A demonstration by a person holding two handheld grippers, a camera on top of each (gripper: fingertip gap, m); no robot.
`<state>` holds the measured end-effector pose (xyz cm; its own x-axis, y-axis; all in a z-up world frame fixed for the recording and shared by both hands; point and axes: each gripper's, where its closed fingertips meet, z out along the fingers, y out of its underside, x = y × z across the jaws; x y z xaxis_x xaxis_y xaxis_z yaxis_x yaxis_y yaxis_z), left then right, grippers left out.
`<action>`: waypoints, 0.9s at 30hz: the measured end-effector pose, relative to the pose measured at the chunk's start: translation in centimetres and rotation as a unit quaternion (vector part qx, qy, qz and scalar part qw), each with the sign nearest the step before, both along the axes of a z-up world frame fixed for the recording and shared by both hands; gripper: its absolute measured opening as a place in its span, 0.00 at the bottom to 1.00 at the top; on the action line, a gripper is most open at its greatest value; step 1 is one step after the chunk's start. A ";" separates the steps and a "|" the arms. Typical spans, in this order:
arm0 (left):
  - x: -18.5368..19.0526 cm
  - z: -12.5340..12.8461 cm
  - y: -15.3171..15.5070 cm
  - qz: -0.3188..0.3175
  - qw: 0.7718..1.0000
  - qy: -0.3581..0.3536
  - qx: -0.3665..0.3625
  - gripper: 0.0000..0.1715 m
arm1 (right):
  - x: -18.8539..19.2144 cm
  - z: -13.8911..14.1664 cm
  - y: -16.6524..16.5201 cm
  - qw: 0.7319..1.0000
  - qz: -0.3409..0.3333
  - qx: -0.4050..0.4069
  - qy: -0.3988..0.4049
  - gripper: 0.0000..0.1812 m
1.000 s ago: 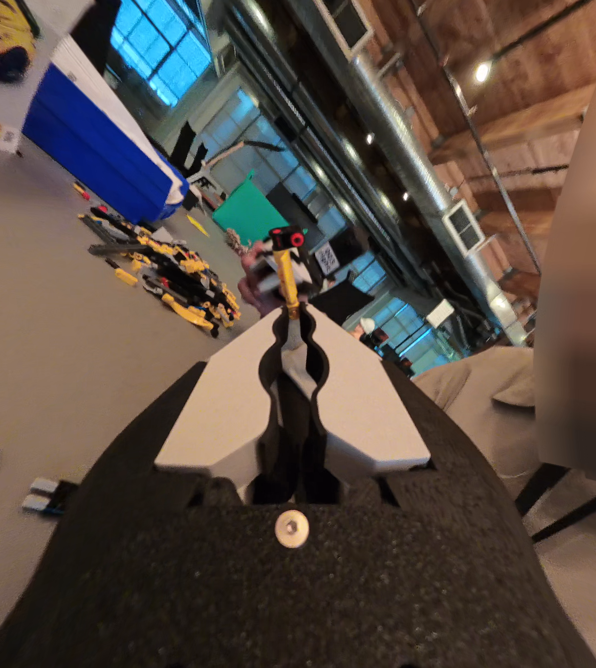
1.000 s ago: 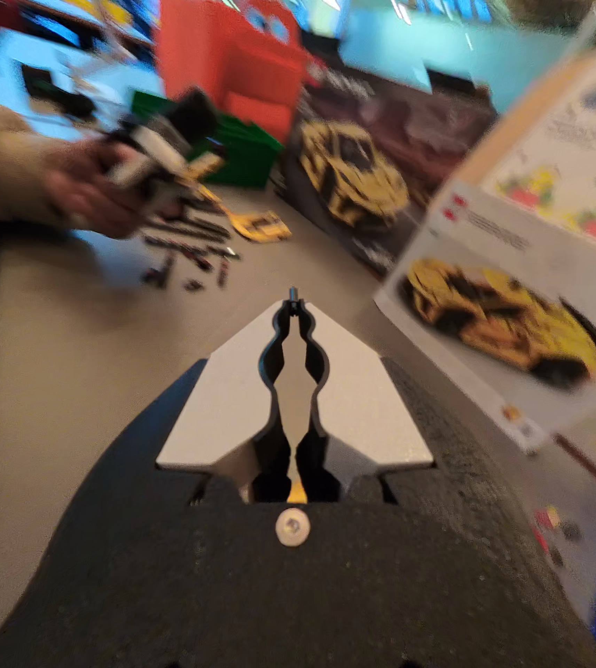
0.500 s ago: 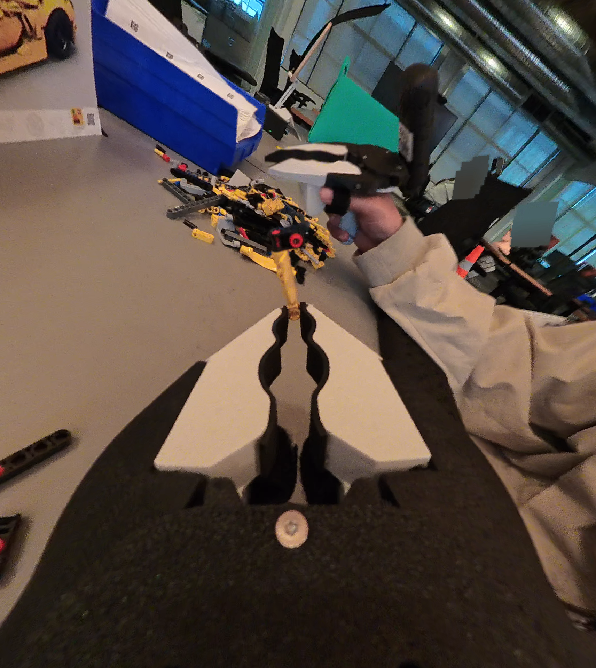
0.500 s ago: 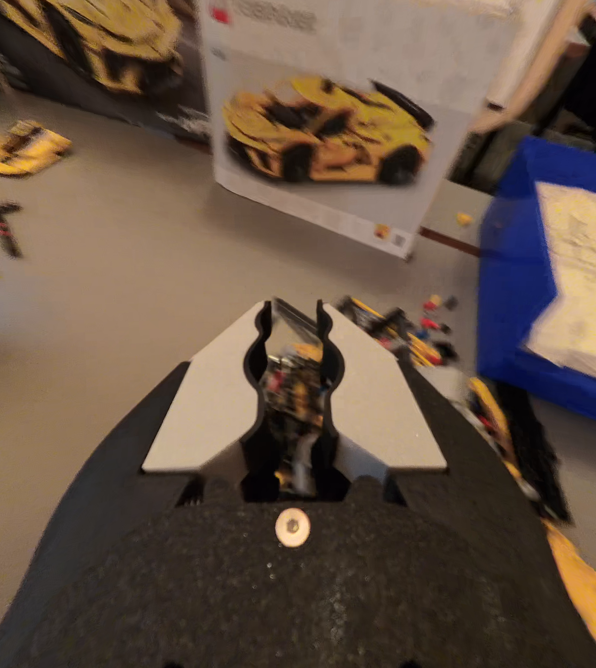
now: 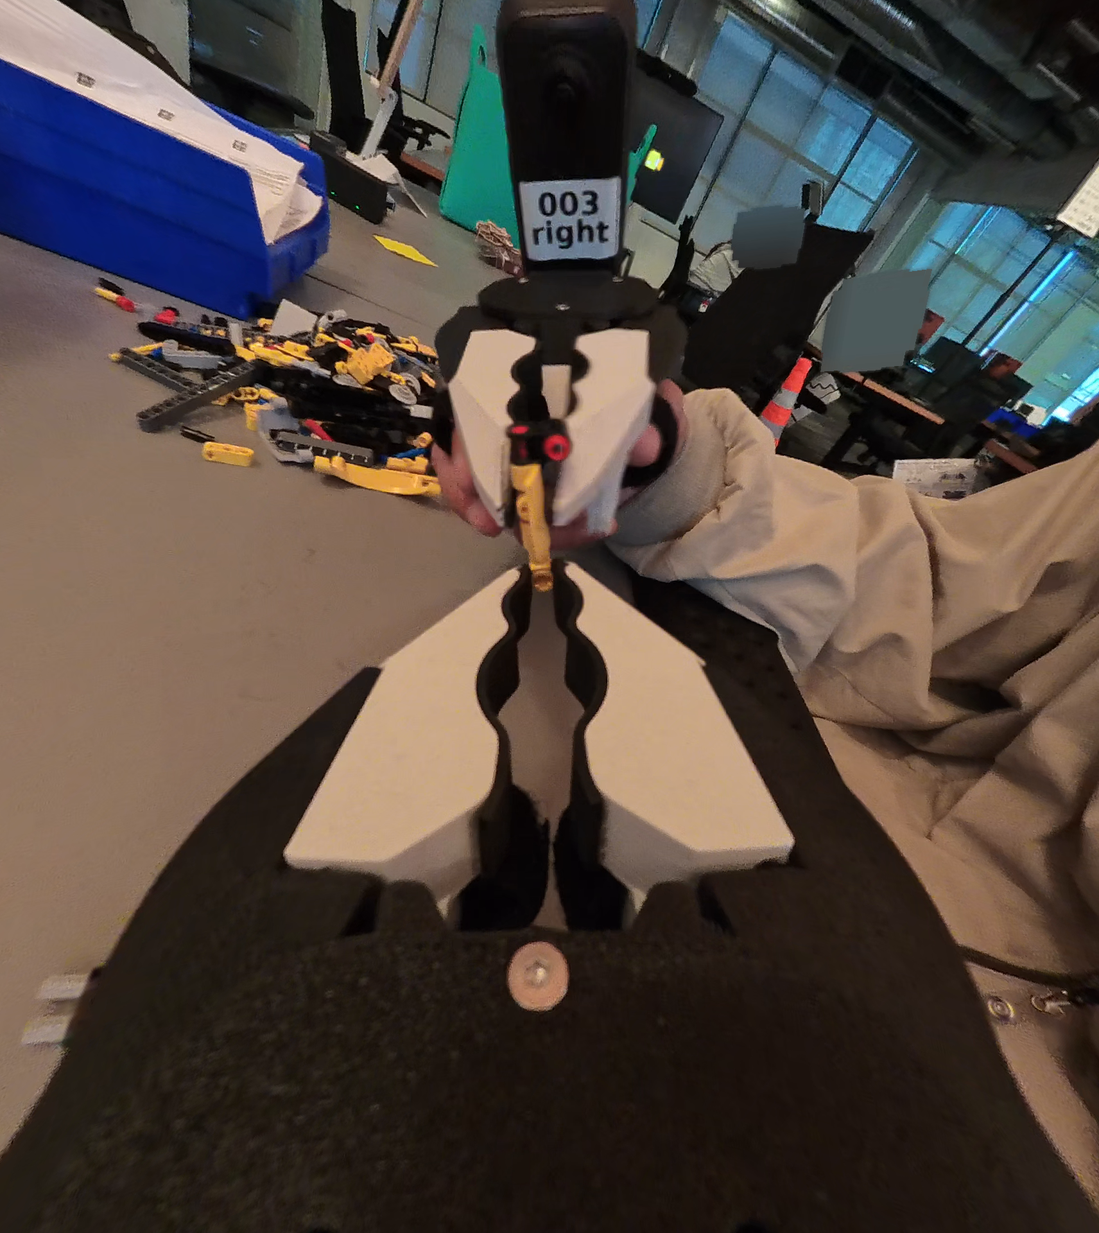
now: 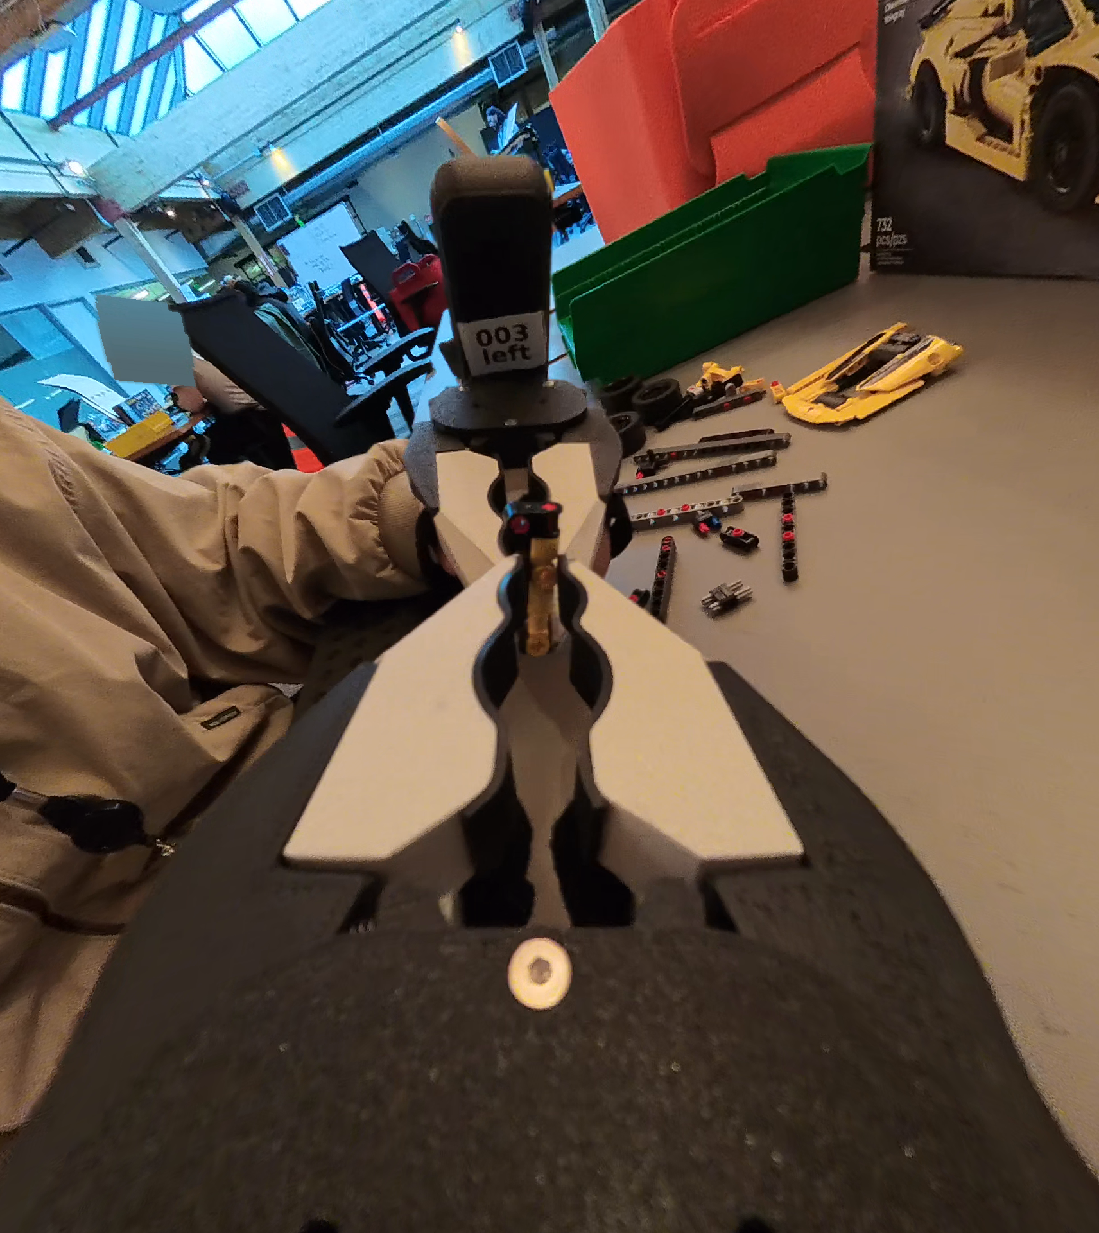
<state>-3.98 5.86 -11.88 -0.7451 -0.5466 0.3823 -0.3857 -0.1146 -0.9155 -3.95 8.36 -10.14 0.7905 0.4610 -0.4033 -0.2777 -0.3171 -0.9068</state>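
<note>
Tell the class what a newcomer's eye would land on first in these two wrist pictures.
Dead centre, the left gripper pinches the lower end of a yellow toy-brick rod topped by a black connector with red pins, while the right gripper faces it, its fingers around the rod. Behind lie a heap of yellow and black bricks beside a blue bin, and, in the right wrist view, black studded beams before a green bin.

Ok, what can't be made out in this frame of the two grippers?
- Right wrist view: whether the right gripper clamps the yellow beam; its fingers hide contact.
- Left wrist view: the beam's end, inside the left gripper.
- Left wrist view: grey pieces at the left edge, blurred.
</note>
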 end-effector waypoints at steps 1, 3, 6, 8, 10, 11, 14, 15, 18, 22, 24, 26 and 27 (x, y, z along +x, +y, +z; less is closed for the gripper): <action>0.0 -0.1 -0.2 0.000 1.000 0.002 0.002 0.03 | 0.0 -0.2 0.0 1.000 0.004 -0.006 0.004 0.04; 0.2 -0.3 -0.2 0.006 1.000 0.004 0.005 0.03 | 0.0 -0.3 0.0 1.000 0.007 -0.013 0.012 0.04; 0.8 0.0 0.3 0.029 1.000 0.002 -0.011 0.04 | 1.3 0.2 0.0 0.998 -0.012 -0.008 0.053 0.03; 0.5 -2.5 -0.4 0.008 0.998 0.030 0.057 0.03 | 2.8 2.3 0.0 0.993 -0.052 0.049 0.094 0.04; -0.4 -4.7 -1.9 -0.009 0.993 0.038 0.113 0.04 | 7.6 7.4 -2.7 0.959 -0.095 0.170 0.204 0.03; -0.2 -2.3 -2.3 0.006 0.998 0.004 0.066 0.03 | 9.3 7.3 -3.2 0.959 -0.122 0.168 0.193 0.03; 1.1 -0.3 -1.2 0.038 0.998 -0.016 0.040 0.03 | 9.5 5.9 -3.2 0.966 -0.116 0.132 0.190 0.03; 1.1 -0.5 -1.1 0.038 0.998 -0.018 0.043 0.03 | 9.4 5.2 -2.7 0.966 -0.119 0.116 0.197 0.03; 1.2 -0.3 -1.0 0.048 0.998 -0.021 0.035 0.03 | 8.5 1.8 -0.8 0.982 -0.132 0.020 0.131 0.04; 0.9 1.7 -0.4 0.056 0.997 -0.050 0.004 0.04 | 9.3 -5.7 -0.2 0.966 -0.186 -0.151 -0.095 0.04; 0.9 2.1 0.0 0.062 0.997 -0.054 -0.007 0.04 | 7.7 -7.1 0.0 0.969 -0.150 -0.177 -0.084 0.04; 1.0 2.1 0.5 0.068 0.996 -0.053 -0.010 0.04 | 7.2 -8.5 -0.2 0.965 -0.133 -0.215 -0.068 0.04; 1.1 2.2 0.6 0.072 0.996 -0.054 -0.010 0.04 | 7.4 -9.2 -0.4 0.960 -0.134 -0.229 -0.092 0.04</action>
<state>-2.93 6.49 -9.73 -0.6965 -0.6439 0.3166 -0.2634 -0.1810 -0.9476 3.43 7.92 -19.38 0.9335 0.0382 -0.3566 -0.2535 -0.6332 -0.7313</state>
